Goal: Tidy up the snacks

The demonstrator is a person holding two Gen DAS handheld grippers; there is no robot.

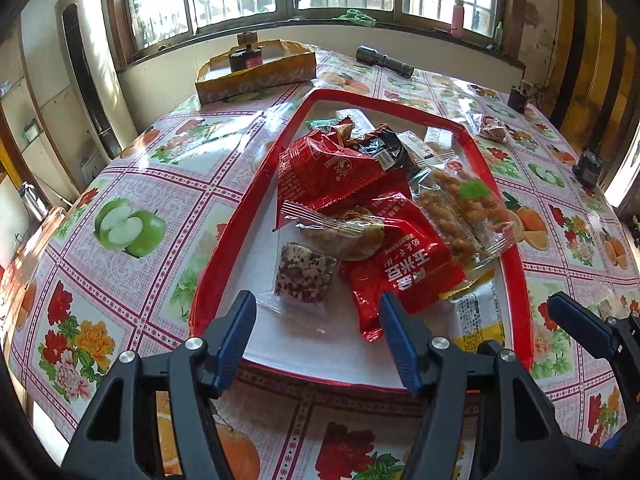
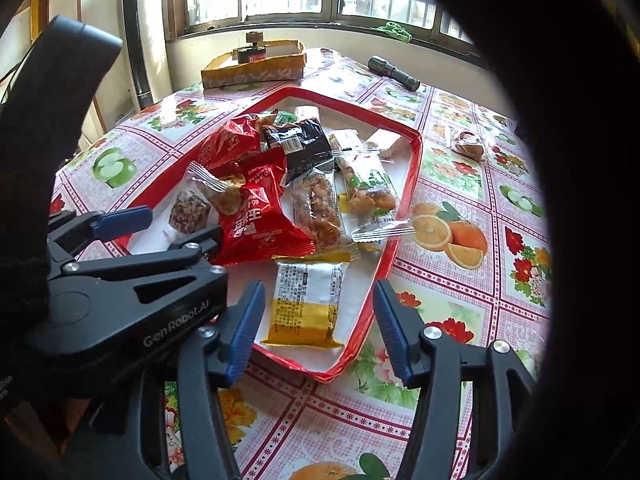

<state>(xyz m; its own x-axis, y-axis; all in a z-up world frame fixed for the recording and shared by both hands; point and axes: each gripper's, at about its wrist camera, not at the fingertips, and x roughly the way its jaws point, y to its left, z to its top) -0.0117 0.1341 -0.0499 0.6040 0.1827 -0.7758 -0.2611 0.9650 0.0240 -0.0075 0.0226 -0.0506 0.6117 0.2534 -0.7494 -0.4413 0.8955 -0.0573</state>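
Note:
A red tray (image 1: 224, 264) with a white floor holds a pile of wrapped snacks: red bags (image 1: 336, 172), a clear pack of fried twists (image 1: 460, 208), a speckled rice cake (image 1: 304, 276) and a black packet (image 1: 380, 148). My left gripper (image 1: 316, 308) hangs open over the tray's near end with nothing between its pads. My right gripper (image 2: 319, 296) is open too, above a yellow and white packet (image 2: 306, 304) that lies flat in the tray's near corner. One wrapped snack (image 2: 468, 144) sits alone on the tablecloth, right of the tray.
The table wears a fruit and flower cloth (image 1: 132, 224). At the far side stand a yellow cardboard box (image 1: 256, 72) with a dark item inside and a black flashlight (image 1: 384, 60). Two small dark objects (image 1: 588, 166) sit near the right edge. A tall white cabinet (image 1: 88, 68) stands at left.

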